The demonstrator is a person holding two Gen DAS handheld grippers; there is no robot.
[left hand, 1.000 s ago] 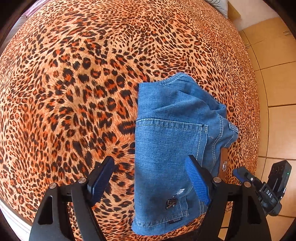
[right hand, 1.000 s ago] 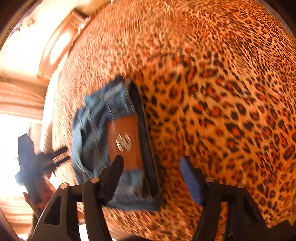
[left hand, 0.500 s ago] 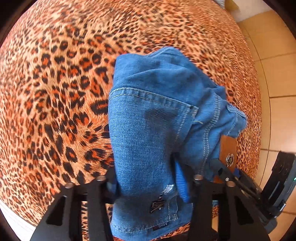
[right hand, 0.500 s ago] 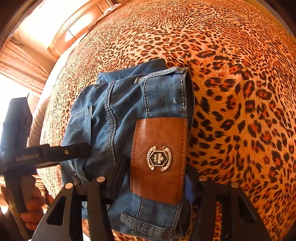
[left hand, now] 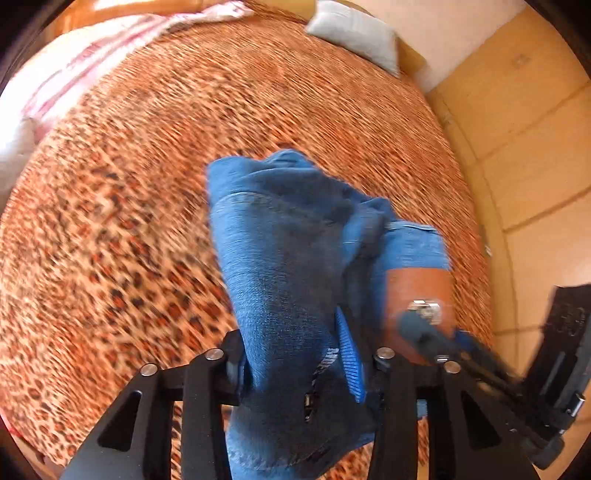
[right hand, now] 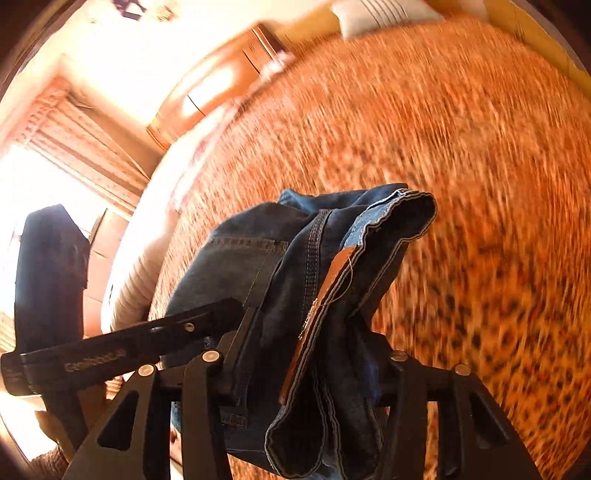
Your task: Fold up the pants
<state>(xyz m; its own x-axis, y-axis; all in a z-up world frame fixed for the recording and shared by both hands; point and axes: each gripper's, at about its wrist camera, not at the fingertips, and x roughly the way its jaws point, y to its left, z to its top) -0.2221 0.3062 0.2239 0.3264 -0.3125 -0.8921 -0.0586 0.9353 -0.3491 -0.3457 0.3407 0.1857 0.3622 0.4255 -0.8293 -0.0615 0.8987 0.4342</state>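
While both claws clamp the jeans (left hand: 291, 266), a pillow (left hand: 354, 33) lies beyond.

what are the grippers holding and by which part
Both hold the jeans: left hand-held gripper by the pocket side, right hand-held gripper at the waistband's leather patch.

Folded pants (left hand: 295, 258) hang above a bedspread (left hand: 129, 221), pinched between the left gripper (left hand: 295, 369) and, just to its right, the right gripper (right hand: 310, 373). A pillow (left hand: 354, 33) lies at the bed's far edge.
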